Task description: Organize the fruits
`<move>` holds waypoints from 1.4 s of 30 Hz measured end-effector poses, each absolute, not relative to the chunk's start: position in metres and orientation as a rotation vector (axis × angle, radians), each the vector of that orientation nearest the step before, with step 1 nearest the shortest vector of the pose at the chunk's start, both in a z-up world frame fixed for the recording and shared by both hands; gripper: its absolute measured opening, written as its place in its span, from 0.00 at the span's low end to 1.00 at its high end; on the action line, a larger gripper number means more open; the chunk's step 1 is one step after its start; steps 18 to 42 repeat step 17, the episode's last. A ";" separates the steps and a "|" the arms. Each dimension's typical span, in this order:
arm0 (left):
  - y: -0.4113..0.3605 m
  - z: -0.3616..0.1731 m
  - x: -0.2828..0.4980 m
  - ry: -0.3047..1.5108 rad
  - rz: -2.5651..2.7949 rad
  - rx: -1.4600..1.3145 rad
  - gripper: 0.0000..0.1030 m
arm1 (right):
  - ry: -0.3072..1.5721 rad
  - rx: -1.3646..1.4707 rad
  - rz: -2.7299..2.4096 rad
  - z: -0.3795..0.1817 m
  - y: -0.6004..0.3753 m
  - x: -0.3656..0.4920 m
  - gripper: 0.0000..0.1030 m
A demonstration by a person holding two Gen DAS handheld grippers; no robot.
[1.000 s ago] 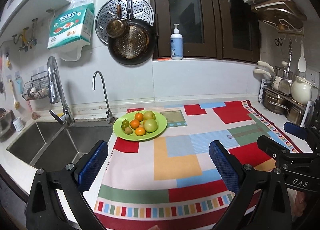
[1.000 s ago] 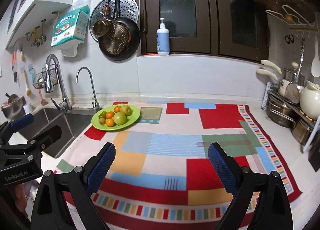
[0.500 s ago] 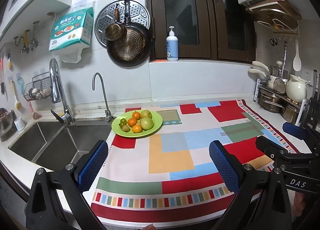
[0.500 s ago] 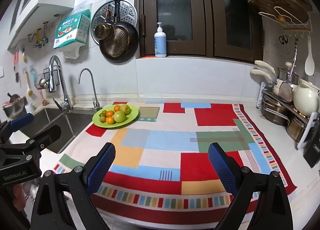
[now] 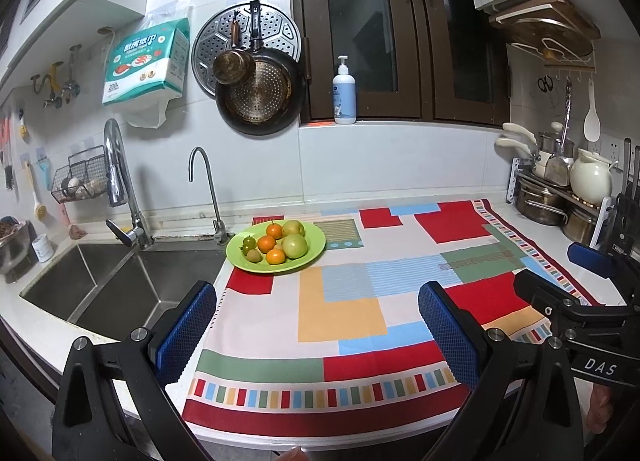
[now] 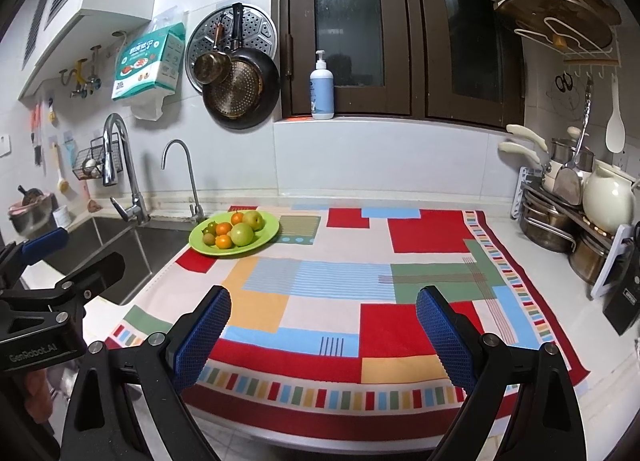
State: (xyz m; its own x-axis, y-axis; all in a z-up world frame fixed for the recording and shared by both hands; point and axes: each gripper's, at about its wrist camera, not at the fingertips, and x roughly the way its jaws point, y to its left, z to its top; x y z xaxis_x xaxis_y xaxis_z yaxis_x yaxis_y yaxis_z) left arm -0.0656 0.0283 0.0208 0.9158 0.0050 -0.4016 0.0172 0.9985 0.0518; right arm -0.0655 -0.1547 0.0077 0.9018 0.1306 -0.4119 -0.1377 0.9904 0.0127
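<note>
A green plate (image 5: pixel 312 257) with several fruits sits at the cloth's far left corner beside the sink: oranges (image 5: pixel 266 243), green apples (image 5: pixel 295 245), a kiwi (image 5: pixel 254 255) and a small green tomato (image 5: pixel 249 241). The plate also shows in the right wrist view (image 6: pixel 268 235). My left gripper (image 5: pixel 316 337) is open and empty, held above the cloth's near edge, far from the plate. My right gripper (image 6: pixel 324 331) is open and empty, to the right of the left one, also far from the plate.
A patchwork cloth (image 5: pixel 360 301) covers the counter. A double sink (image 5: pixel 104 285) with two taps lies left. Pots, a white jug (image 6: pixel 608 201) and a rack stand at the right. Pans hang on the wall; a soap bottle (image 5: pixel 344 93) stands on the sill.
Both grippers have pulled back and up from the counter; the plate looks smaller and farther, and the cloth's near edge has come into view. Both stay open.
</note>
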 end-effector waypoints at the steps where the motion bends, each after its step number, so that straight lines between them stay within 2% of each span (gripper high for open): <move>1: 0.028 0.020 -0.066 0.415 -0.004 0.057 1.00 | 0.424 -0.016 0.139 0.008 -0.155 -0.066 0.92; 42: 0.029 0.016 -0.059 0.434 -0.018 0.058 1.00 | 0.442 -0.005 0.131 0.004 -0.154 -0.064 0.92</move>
